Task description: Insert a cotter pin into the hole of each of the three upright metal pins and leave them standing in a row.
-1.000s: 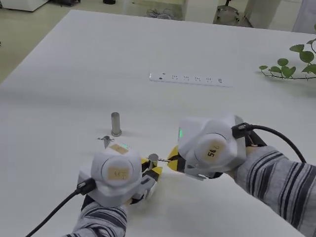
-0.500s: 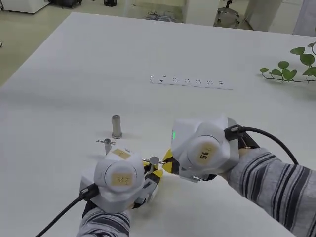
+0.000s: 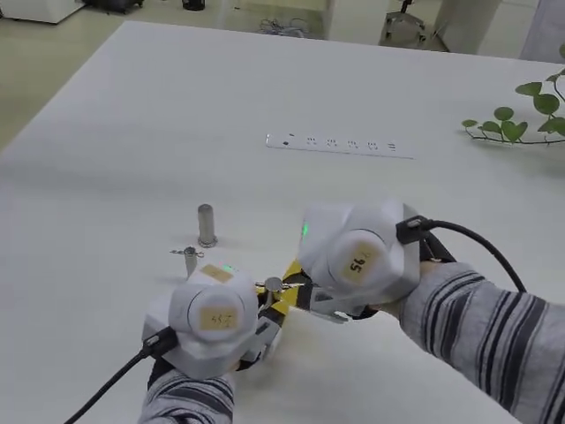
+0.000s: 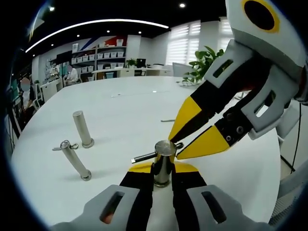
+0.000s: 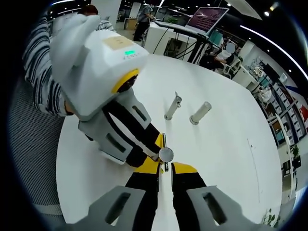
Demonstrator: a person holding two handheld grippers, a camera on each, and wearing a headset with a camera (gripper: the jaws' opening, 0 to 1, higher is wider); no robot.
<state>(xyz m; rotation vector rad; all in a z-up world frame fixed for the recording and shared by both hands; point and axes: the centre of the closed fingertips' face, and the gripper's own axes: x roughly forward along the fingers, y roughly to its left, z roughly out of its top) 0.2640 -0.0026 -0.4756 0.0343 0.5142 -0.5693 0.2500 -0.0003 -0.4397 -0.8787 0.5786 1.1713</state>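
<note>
My left gripper (image 4: 162,174) is shut on an upright metal pin (image 4: 163,161) low on the table. A cotter pin (image 4: 142,157) passes through the hole near its top, its tip sticking out on the far side. My right gripper (image 5: 166,168) is shut on the cotter pin's (image 5: 164,141) looped end, right against the metal pin (image 5: 166,154). In the head view both grippers meet at this pin (image 3: 274,284). A second metal pin (image 3: 190,259) stands behind, a cotter pin through it. Beyond it stands a plain third pin (image 3: 206,224).
A white power strip (image 3: 340,144) lies across the middle of the white table (image 3: 132,115). A leafy plant (image 3: 521,115) reaches in at the right edge. Cables trail from both grippers toward the person's striped sleeves (image 3: 477,327).
My right gripper has moved a little left toward the held pin, and the cotter pin's tip now shows on the pin's far side. The two standing pins have not moved.
</note>
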